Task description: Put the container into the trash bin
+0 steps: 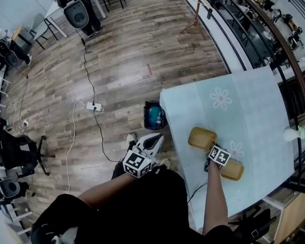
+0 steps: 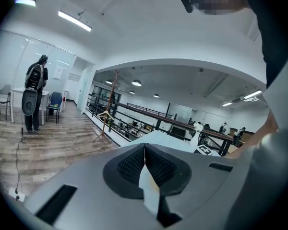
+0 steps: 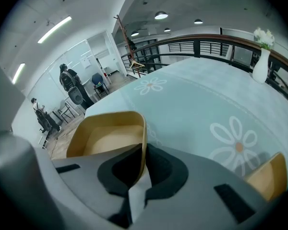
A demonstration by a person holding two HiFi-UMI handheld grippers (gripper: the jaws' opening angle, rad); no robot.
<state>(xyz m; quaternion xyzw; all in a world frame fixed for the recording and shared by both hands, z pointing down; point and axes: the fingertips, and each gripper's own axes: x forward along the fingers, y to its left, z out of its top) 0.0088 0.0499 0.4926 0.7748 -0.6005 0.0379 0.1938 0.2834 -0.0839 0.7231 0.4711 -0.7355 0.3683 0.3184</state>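
While the container [image 3: 102,142] is pinched at its wall by the right gripper [image 3: 143,163], a level lift is advised
The left gripper [image 2: 145,164] is seen shut, with nothing held

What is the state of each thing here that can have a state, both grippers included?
Right gripper: shut on the container's wall.
Left gripper: shut, empty.
Container: upright, open, empty.
Other container: lying on the table, not gripped.
Trash bin: upright, open.
Vase: upright, flowers in it.
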